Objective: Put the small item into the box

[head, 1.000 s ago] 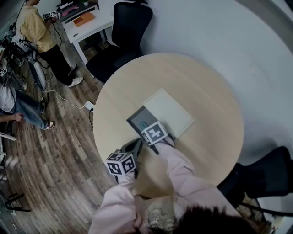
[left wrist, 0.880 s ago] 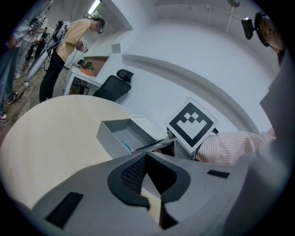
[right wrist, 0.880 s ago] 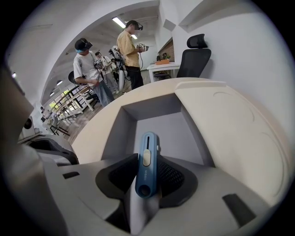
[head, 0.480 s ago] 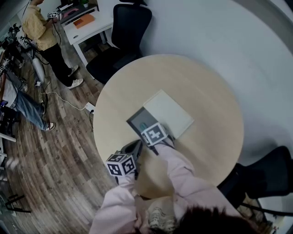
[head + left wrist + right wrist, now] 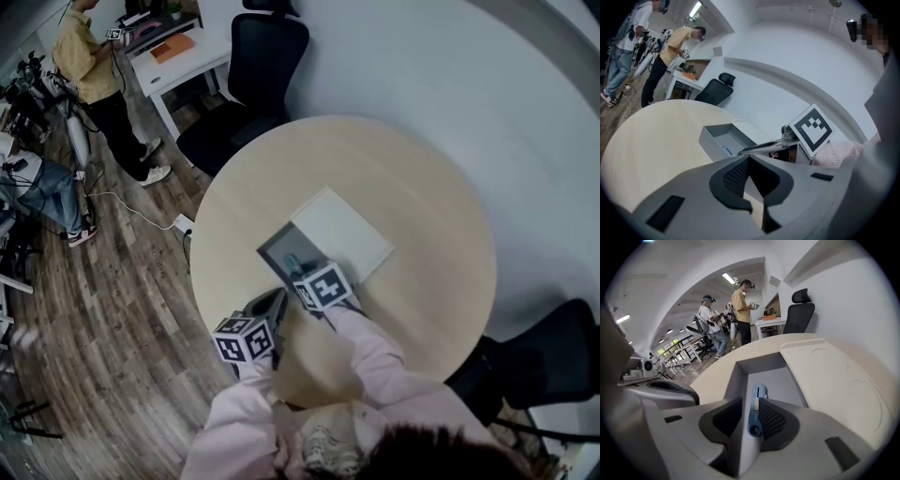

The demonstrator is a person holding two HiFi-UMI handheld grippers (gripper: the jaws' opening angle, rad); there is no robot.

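1. Right gripper view: we see the right gripper (image 5: 750, 401) partly open. Its jaws have just been narrowing and grip nothing.
2. Between them, the blue small item (image 5: 756, 412) lies on the box (image 5: 780, 383) floor.
3. We judge it delivered; only withdrawal remains.

right tool (image 5: 751, 400) a touch farther back from box (image 5: 277, 248), jaws just now closing, small item (image 5: 757, 394) between them
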